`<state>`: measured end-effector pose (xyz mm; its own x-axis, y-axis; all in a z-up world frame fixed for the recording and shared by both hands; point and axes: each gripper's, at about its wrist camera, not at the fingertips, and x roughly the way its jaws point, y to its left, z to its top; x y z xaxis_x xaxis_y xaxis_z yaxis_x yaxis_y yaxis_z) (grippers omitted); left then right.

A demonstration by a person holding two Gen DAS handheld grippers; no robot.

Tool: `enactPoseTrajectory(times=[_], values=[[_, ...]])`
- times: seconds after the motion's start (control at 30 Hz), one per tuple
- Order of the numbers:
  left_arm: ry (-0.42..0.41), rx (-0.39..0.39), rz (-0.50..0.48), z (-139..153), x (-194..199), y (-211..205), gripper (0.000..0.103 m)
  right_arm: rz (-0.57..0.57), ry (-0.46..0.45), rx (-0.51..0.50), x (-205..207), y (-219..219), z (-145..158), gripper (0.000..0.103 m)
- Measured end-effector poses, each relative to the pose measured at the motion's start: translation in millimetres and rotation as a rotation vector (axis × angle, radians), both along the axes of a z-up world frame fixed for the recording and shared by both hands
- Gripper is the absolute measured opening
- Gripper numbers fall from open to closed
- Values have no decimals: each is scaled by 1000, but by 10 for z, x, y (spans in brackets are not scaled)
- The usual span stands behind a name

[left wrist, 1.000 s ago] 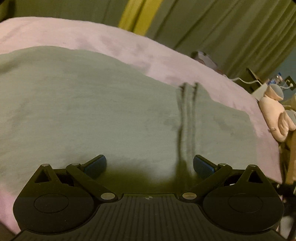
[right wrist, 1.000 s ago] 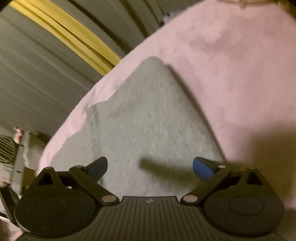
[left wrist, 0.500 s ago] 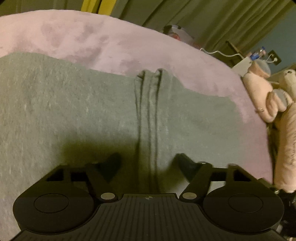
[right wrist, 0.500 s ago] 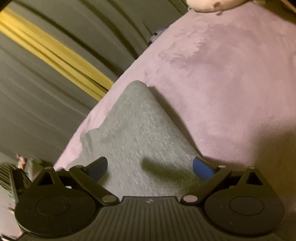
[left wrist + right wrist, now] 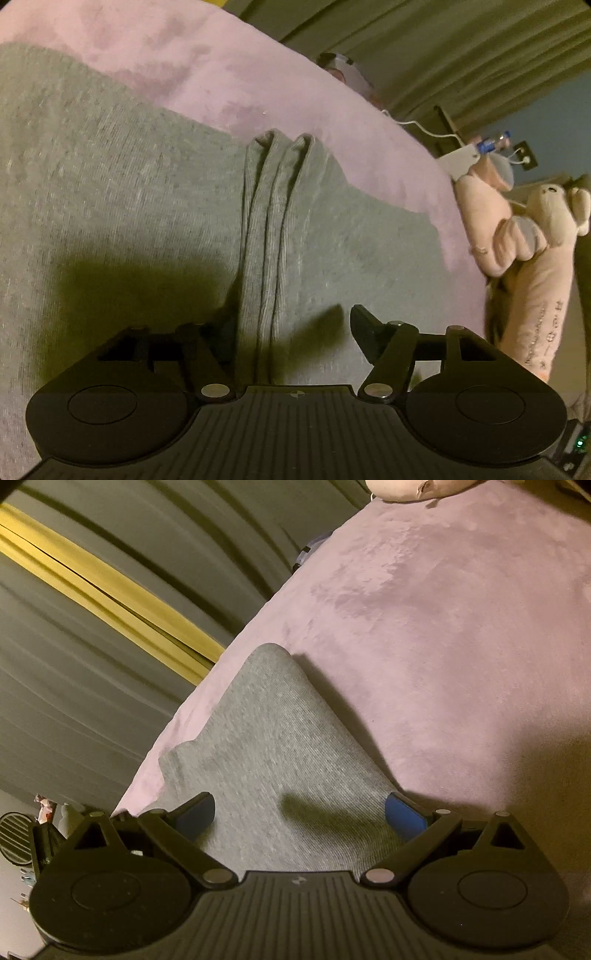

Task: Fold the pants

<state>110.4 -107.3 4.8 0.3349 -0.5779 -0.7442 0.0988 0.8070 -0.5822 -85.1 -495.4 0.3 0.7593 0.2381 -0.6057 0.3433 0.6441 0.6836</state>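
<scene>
As its jaws close, left gripper (image 5: 291, 325) astride bunched pants (image 5: 266, 229); right gripper (image 5: 299, 812) agape.

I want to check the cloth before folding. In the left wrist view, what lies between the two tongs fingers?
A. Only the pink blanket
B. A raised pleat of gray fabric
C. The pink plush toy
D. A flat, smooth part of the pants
B: the gray pants bunch into a raised pleat running down between the closing left tongs.

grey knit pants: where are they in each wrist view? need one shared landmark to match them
Left wrist: the grey knit pants fill the left and centre, with a raised pleat running up from between the fingers.
Right wrist: they form a tapering wedge at lower centre, narrowing upward from between the fingers.
Shared landmark: the pink plush bedspread under the pants, in both views.
</scene>
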Motion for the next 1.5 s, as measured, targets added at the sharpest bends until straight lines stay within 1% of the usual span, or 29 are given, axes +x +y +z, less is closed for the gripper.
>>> enactPoseTrajectory(times=[0.03, 0.07, 0.1, 0.13, 0.17, 0.27, 0.47, 0.6, 0.67, 0.7, 0.8, 0.93, 1.03, 1.27, 1.5], values=[[-16, 41, -8, 27, -19, -32, 54, 1, 1, -2, 1, 3, 3, 99], [-34, 93, -22, 51, -34, -82, 38, 1, 1, -5, 1, 8, 6, 99], [-43, 134, -31, 69, -55, -104, 30, 3, 2, -9, 1, 10, 8, 99], [-48, 128, -35, 84, -62, -108, 25, 5, 3, -12, 1, 14, 8, 99], [-41, 106, -34, 79, -64, -103, 22, 5, 4, -14, 3, 18, 10, 99], [-29, 78, -9, 87, -78, -47, 20, 5, 5, -20, 3, 27, 11, 99], [-79, 94, -14, 216, -188, -33, 19, -6, -4, -8, -11, 27, 21, 99], [-100, 78, -20, 357, -238, 36, 19, -30, -19, -19, -35, 34, 49, 99], [-107, 88, -26, 397, -256, 69, 19, -44, -8, -30, -29, 41, 46, 99], [-110, 98, -28, 407, -267, 90, 19, -49, 12, -31, -10, 45, 33, 99], [-111, 115, -25, 411, -287, 167, 19, -45, 72, -19, 58, 38, -28, 99], [-116, 128, -3, 425, -300, 308, 19, -27, 76, -56, 99, 96, -11, 99], [-105, 109, 16, 422, -286, 441, 19, -7, 85, -84, 129, 149, 10, 99], [-122, 134, 46, 450, -267, 662, 19, -1, 97, -100, 166, 123, -5, 99], [-118, 131, 66, 414, -263, 797, 19, 14, 110, -130, 187, 173, 4, 99]])
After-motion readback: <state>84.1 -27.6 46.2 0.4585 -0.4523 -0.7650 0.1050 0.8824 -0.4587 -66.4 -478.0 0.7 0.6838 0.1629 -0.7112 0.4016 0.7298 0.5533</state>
